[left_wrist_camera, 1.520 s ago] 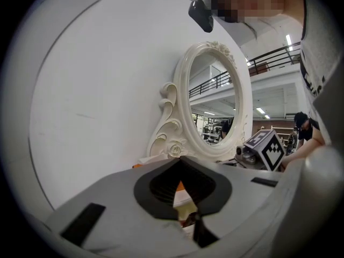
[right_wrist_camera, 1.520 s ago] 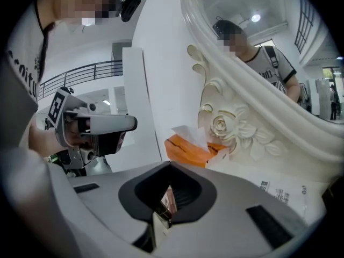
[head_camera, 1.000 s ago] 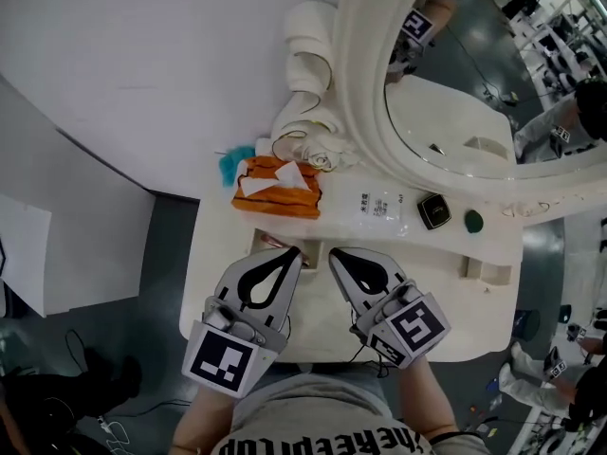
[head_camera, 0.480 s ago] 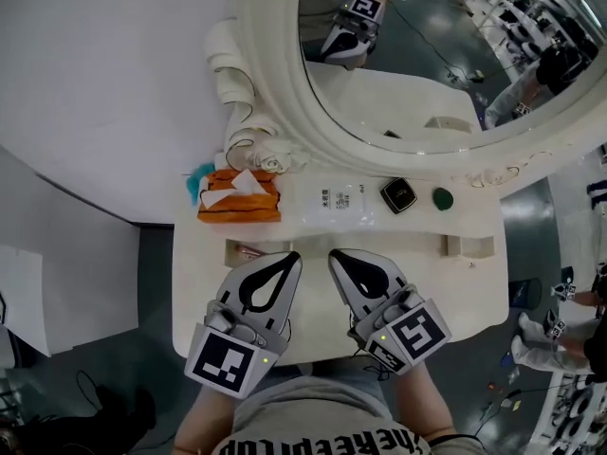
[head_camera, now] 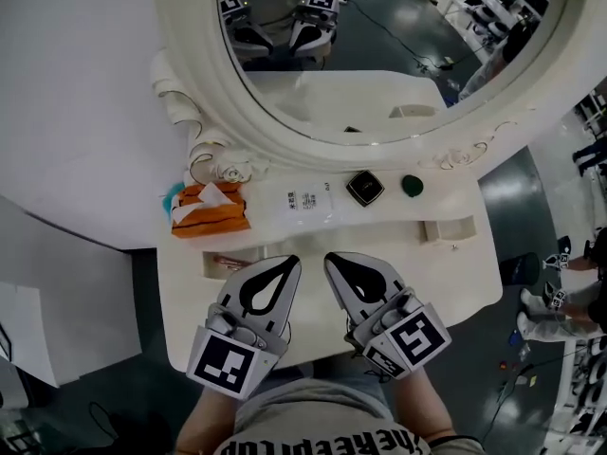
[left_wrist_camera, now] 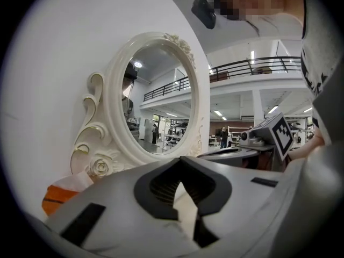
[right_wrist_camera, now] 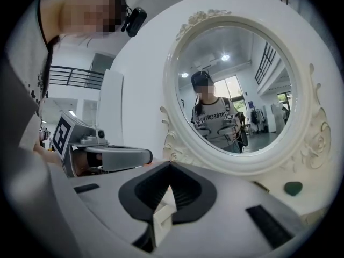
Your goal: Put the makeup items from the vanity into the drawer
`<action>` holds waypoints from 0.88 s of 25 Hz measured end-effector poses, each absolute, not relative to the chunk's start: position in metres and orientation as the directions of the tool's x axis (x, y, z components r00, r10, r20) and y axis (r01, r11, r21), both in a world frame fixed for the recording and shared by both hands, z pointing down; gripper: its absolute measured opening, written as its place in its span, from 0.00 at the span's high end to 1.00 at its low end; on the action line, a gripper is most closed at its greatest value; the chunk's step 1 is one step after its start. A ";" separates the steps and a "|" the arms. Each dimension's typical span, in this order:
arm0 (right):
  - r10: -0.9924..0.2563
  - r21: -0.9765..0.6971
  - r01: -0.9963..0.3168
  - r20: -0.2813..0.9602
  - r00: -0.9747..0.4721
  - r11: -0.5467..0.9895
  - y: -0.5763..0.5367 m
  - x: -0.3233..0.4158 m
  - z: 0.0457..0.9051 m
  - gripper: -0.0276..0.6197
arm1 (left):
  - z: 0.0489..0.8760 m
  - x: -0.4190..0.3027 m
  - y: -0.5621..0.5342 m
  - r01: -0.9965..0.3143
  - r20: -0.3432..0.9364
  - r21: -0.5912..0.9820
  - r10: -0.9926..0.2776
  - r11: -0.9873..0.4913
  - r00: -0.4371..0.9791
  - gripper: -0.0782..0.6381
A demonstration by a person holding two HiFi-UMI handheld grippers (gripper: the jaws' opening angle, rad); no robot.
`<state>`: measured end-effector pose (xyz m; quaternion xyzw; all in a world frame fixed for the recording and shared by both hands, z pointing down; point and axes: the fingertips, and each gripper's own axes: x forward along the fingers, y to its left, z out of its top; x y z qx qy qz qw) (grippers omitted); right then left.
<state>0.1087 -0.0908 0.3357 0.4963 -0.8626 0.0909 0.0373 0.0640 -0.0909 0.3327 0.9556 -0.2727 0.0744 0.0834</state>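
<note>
On the white vanity top (head_camera: 455, 282), under the oval mirror (head_camera: 379, 55), lie a clear plastic packet (head_camera: 303, 202), a black square compact (head_camera: 365, 188) and a small dark green round item (head_camera: 412, 186). That green item also shows in the right gripper view (right_wrist_camera: 293, 187). My left gripper (head_camera: 287, 263) and right gripper (head_camera: 331, 259) hover side by side over the front of the vanity, short of these items. Both are shut with nothing in them, as their own views show (left_wrist_camera: 180, 163) (right_wrist_camera: 169, 166).
An orange tissue pack (head_camera: 209, 212) (left_wrist_camera: 56, 198) lies at the back left beside the mirror's scrolled frame (head_camera: 213, 164). A shallow slot (head_camera: 223, 263) at the left holds something pinkish. Another slot (head_camera: 448, 229) is at the right. The floor drops away around the vanity.
The head view has shifted, so the vanity and its items sit further left and more of the mirror shows. Both grippers stay shut, side by side.
</note>
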 end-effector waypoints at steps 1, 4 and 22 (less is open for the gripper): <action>-0.855 -0.119 -0.867 0.151 -0.497 0.483 -0.089 0.112 0.334 0.94 | 0.332 0.068 -0.089 -0.526 0.186 0.116 -0.501 -0.843 0.845 0.87; -0.870 -0.117 -0.881 0.139 -0.472 0.459 -0.082 0.122 0.330 0.94 | 0.330 0.079 -0.085 -0.499 0.181 0.112 -0.476 -0.860 0.861 0.87; -0.912 -0.113 -0.914 0.091 -0.400 0.390 -0.063 0.153 0.314 0.94 | 0.323 0.117 -0.069 -0.409 0.170 0.095 -0.390 -0.907 0.905 0.87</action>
